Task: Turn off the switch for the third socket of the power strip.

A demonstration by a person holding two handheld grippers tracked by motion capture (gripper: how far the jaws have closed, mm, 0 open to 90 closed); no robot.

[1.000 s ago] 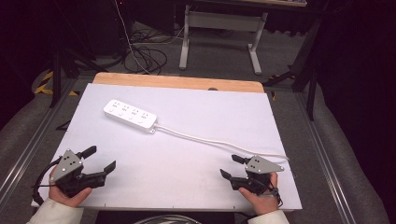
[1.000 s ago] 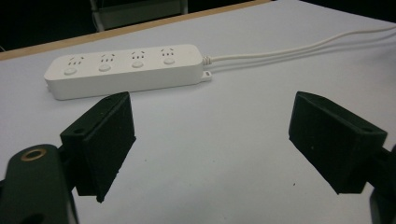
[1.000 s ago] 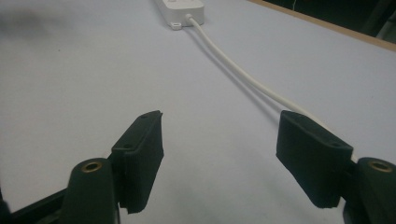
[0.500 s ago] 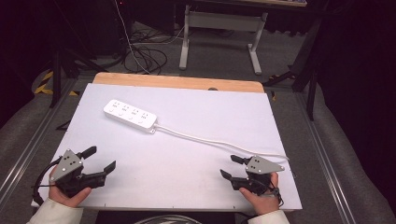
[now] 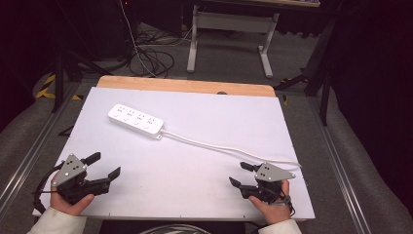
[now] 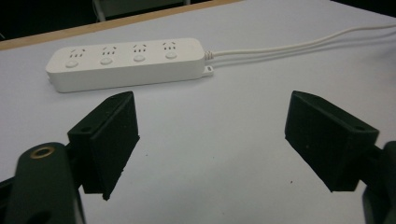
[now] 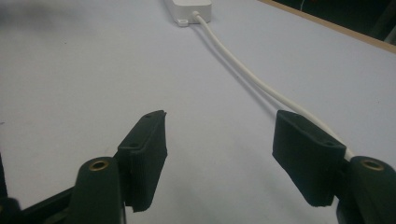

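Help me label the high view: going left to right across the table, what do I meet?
Left claw → power strip → its cord → right claw.

Power strip [image 5: 136,120] lies on the table [image 5: 195,195] at about 10 o'clock from centre. Its cable [image 5: 214,146] trails toward 4 o'clock, ending near the right gripper [image 5: 238,174]. Left gripper [image 5: 103,165] sits at 8 o'clock.
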